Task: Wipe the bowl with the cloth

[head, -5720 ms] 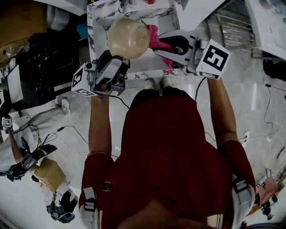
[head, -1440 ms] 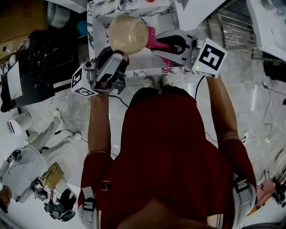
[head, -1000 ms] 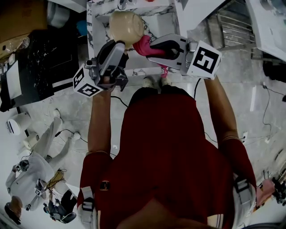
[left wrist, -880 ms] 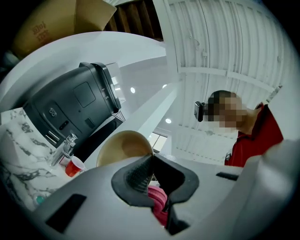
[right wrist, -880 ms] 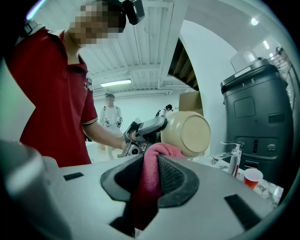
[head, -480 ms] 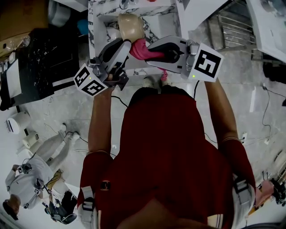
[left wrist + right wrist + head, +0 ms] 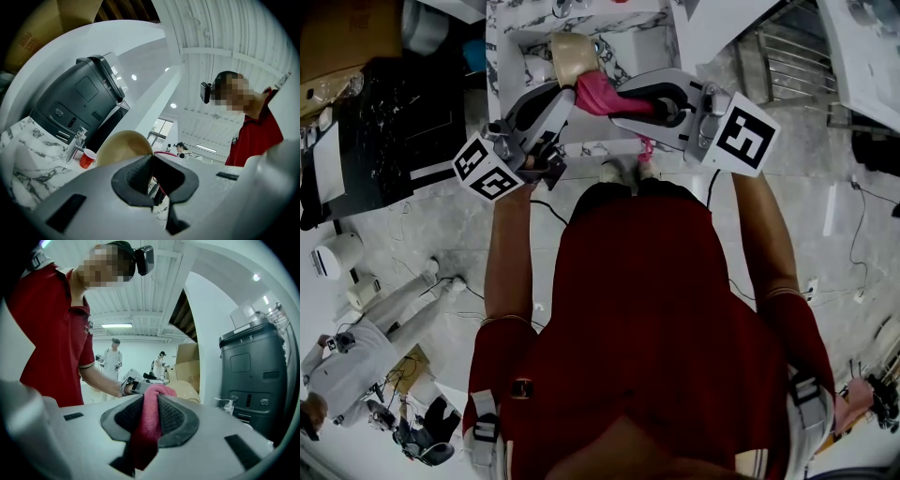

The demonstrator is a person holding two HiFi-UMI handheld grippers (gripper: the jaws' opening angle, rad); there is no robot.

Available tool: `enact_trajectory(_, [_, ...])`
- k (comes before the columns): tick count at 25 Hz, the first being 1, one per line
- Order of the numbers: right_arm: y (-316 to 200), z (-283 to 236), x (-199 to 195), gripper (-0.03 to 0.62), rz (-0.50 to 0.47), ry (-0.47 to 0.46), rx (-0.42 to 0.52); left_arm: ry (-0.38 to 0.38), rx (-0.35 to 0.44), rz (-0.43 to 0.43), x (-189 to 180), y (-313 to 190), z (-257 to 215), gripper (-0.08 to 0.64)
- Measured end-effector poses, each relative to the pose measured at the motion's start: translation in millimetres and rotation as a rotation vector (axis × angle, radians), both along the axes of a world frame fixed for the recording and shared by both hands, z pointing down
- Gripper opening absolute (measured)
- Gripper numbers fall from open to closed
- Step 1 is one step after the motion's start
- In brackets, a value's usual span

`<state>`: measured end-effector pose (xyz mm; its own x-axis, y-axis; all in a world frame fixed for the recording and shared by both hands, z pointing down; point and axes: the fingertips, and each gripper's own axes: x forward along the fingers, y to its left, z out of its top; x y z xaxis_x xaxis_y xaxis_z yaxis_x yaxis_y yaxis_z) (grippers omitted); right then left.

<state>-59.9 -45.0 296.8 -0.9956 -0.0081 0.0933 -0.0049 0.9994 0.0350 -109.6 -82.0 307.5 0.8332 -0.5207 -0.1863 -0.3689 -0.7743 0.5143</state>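
Note:
A tan bowl (image 7: 572,54) is held off the marble counter (image 7: 637,47), tipped on its side. My left gripper (image 7: 569,88) is shut on its rim; in the left gripper view the bowl (image 7: 123,146) rises just behind the pinched jaws of the left gripper (image 7: 151,163). A pink cloth (image 7: 598,94) is clamped in my right gripper (image 7: 615,101) and its bunched end touches the bowl's right side. In the right gripper view the cloth (image 7: 149,420) fills the gap of the right gripper (image 7: 151,401), and the bowl (image 7: 188,390) shows just beyond.
A dark grey appliance (image 7: 77,101) stands at the back of the counter, with a chrome tap (image 7: 76,140) and a red cup (image 7: 86,159) beside it. Cardboard boxes (image 7: 347,42) lie left of the counter. People stand on the floor at the lower left (image 7: 342,361).
The bowl has swung up and away and tipped more on its side as the left gripper rolled. The right gripper has brought the cloth left, up against the bowl.

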Motion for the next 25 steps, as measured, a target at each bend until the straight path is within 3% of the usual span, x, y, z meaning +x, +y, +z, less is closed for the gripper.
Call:
enact_trajectory(16, [-10.0, -19.0, 9.7, 0.086, 0.033, -0.057, -0.007, -0.154, 0.051, 0.165, 5.5, 26.1, 5.6, 0.018])
enact_trajectory(25, [-16.7, -21.1, 12.1, 0.086, 0.032, -0.060, -0.017, -0.099, 0.090, 0.312, 5.1, 48.9, -4.9, 0.017])
